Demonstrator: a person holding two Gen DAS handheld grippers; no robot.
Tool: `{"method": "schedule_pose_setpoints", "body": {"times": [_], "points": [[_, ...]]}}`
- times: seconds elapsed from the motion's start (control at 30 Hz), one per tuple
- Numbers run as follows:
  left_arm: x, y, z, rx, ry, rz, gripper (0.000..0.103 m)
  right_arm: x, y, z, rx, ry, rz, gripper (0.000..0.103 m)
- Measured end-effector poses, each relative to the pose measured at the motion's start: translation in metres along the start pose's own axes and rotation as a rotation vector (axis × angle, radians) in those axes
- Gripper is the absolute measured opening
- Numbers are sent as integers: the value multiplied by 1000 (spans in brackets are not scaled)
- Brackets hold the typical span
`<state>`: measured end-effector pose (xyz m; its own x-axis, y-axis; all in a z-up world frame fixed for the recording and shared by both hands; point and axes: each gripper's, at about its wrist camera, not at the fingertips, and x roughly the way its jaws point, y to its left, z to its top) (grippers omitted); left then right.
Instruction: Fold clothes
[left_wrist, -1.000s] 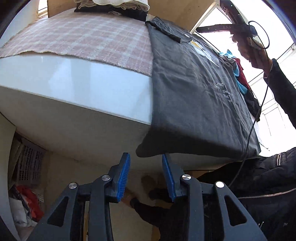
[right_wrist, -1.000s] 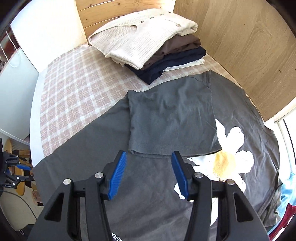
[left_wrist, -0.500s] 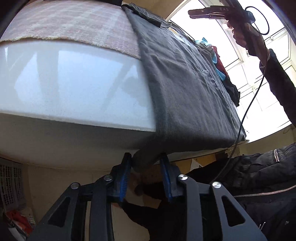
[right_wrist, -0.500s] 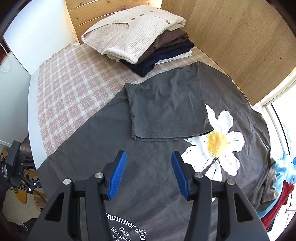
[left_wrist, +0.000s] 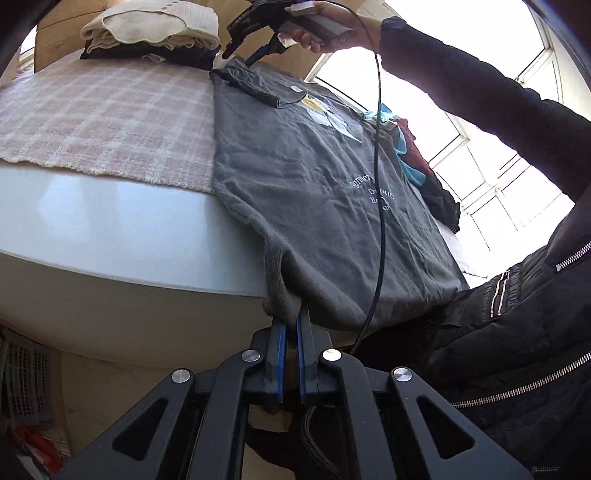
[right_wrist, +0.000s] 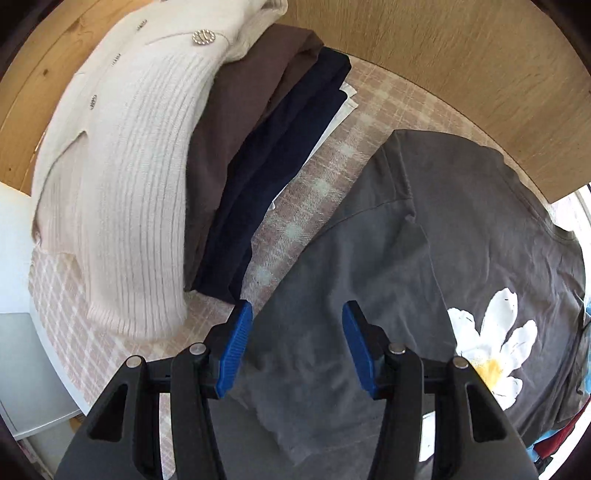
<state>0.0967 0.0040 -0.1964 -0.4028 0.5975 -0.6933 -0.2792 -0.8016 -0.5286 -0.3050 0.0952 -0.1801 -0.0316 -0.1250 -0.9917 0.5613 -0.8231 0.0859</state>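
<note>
The left gripper (left_wrist: 289, 325) has its jaws clenched on the near hem corner of the grey shirt (left_wrist: 314, 192), where the cloth hangs over the front edge of the table (left_wrist: 110, 236). From that pinch the shirt runs away up the table, its long axis from this hem to the collar end at the far side, beside the stack (left_wrist: 155, 33) of folded clothes.

The right gripper (right_wrist: 297, 350) points down over that far end with its jaws released and nothing between them. Below it lies the folded-in sleeve (right_wrist: 369, 266), with the shirt's left edge just under the left pad and the plaid cloth (right_wrist: 295, 221) beyond it.

So each hand is at one end of the same long side. The likely next fold turns on the right jaws taking the shoulder edge directly beneath, on the stack side; the left hand is far from that end.
</note>
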Motion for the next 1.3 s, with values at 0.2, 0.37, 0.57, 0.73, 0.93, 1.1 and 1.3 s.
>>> {"method": "schedule_pose_setpoints", "body": {"times": [0.2, 0.37, 0.57, 0.73, 0.93, 1.1, 1.3], "points": [[-4, -4, 4, 10, -24, -1, 4, 25, 18, 9, -27, 72, -68, 50], [-5, -10, 4, 34, -29, 11, 4, 32, 23, 12, -52, 73, -98, 50], [-8, -22, 3, 67, -29, 5, 4, 21, 13, 7, -42, 22, -66, 12], [-12, -42, 4, 104, -23, -21, 4, 4, -14, -2, 27, -28, 84, 9], [-10, -84, 9, 212, 27, -64, 4, -28, -52, -22, 107, -115, 220, 8], [11, -119, 9, 301, 93, -117, 4, -49, -100, -49, 190, -179, 315, 8], [50, -145, 0, 346, 189, -189, 4, -42, -152, -104, 283, -205, 333, 8]]}}
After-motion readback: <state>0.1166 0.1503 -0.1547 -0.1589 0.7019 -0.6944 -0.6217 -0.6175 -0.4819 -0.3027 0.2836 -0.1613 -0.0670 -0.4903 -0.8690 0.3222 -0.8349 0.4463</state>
